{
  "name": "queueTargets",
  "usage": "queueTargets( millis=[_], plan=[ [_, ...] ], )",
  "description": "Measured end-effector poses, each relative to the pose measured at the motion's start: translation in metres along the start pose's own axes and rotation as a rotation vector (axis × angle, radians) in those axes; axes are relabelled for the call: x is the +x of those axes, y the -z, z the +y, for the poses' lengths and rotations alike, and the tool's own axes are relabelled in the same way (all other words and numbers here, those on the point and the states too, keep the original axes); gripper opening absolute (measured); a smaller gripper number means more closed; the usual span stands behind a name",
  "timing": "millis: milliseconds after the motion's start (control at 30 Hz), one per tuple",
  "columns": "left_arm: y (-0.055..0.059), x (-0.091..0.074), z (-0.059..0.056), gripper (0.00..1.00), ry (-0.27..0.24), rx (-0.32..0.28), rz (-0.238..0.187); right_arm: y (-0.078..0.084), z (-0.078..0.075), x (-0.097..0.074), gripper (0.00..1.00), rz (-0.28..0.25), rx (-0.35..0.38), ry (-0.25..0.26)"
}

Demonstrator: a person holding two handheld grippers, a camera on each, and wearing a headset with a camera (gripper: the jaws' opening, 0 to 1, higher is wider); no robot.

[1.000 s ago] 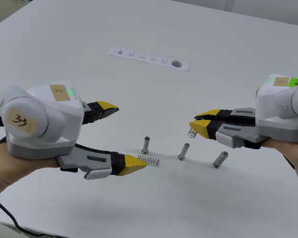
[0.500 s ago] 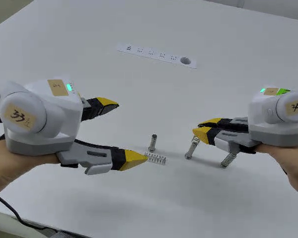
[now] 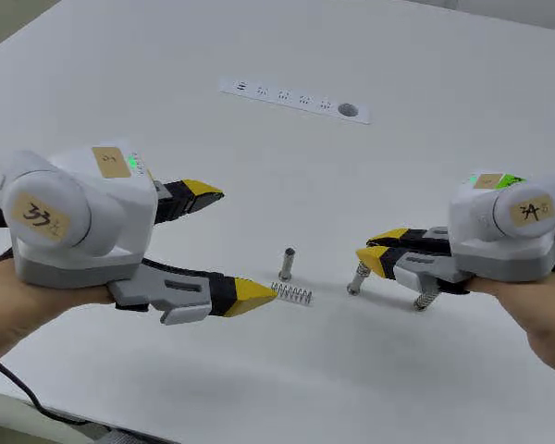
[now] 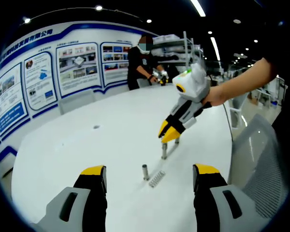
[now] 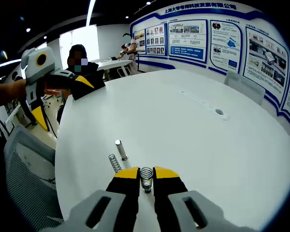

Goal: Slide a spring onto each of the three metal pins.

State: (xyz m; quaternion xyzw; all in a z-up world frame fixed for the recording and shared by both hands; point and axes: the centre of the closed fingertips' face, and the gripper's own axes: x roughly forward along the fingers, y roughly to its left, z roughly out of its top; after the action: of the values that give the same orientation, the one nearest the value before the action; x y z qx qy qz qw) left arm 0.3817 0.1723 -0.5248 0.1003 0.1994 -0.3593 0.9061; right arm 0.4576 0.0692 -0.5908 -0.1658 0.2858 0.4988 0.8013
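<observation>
One second back my right gripper (image 3: 370, 252) carried its spring (image 5: 146, 180) in the air short of the middle pin (image 3: 354, 285). Now it has come down and the coil sits over that pin's top, so I judge the second of three is nearly done. Its jaws are pressed in, pinching the spring. The far-right pin (image 3: 426, 298) already wears one. The left pin (image 3: 287, 264) stands bare, a loose spring (image 3: 293, 294) just beside it on the table (image 3: 259, 139). My left gripper (image 3: 229, 242) hovers spread wide, holding nothing.
</observation>
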Motion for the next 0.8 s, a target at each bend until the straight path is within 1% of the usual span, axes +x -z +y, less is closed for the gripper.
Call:
queueTargets(
  millis=[67,133,300,467,667,700,800],
  plan=[
    [-0.004,-0.002,0.001,0.74,-0.004,-0.013,-0.020,0.004,0.001,0.004,0.11,0.010,-0.016,-0.001],
    [-0.007,-0.003,0.003,0.74,-0.009,-0.020,-0.028,0.009,0.001,0.007,0.11,0.017,-0.048,0.010],
    [-0.006,-0.004,0.004,0.74,-0.013,-0.002,-0.015,0.017,0.000,0.013,0.11,0.026,-0.040,0.010],
    [-0.003,-0.005,0.005,0.74,-0.014,-0.002,-0.006,0.024,0.000,0.019,0.11,0.042,-0.025,0.021],
    [-0.002,-0.005,0.005,0.74,-0.011,0.004,0.003,0.031,0.003,0.023,0.12,0.064,-0.037,0.016],
    [-0.002,-0.005,0.005,0.74,-0.010,0.003,0.001,0.029,0.002,0.023,0.12,0.052,-0.034,0.020],
    [-0.004,-0.004,0.005,0.74,-0.011,0.002,-0.003,0.029,0.001,0.022,0.12,0.056,-0.034,0.024]
  ],
)
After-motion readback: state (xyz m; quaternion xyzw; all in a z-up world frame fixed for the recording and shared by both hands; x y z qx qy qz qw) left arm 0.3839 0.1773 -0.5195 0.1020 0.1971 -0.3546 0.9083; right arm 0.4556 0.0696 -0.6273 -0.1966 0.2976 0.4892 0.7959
